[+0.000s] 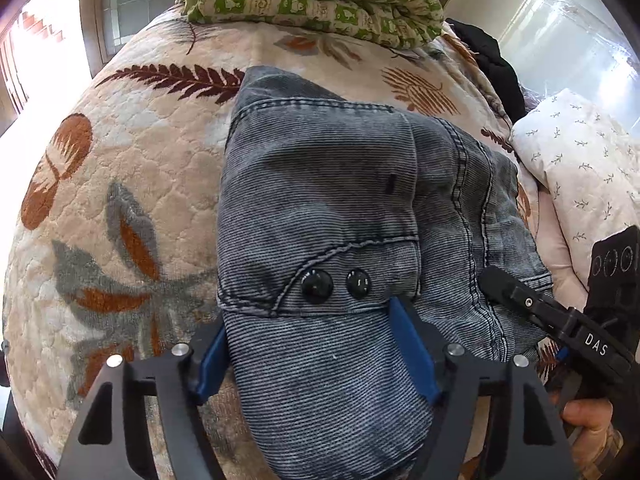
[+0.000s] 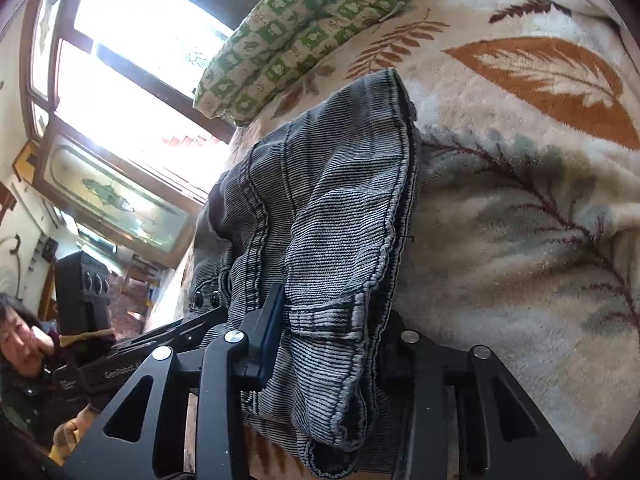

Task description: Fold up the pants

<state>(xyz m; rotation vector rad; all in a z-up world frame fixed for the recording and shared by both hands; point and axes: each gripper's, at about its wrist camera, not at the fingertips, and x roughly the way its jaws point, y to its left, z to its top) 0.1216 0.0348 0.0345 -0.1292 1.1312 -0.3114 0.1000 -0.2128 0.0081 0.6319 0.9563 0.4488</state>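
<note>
Daylight floods in, and the window [image 2: 132, 60] in the right wrist view blows out to pure white, its panes lost in glare. Same story at the far left edge of the left wrist view, where brightness washes over the blanket [image 1: 120, 168]. A glossy wall [image 1: 560, 28] at far right throws soft reflections. The pants [image 1: 320, 200] sit evenly lit, ribs crisp, with gentle shadow in the folds. Both pictures bulge hard, straight lines curve, and dark corners close in.
</note>
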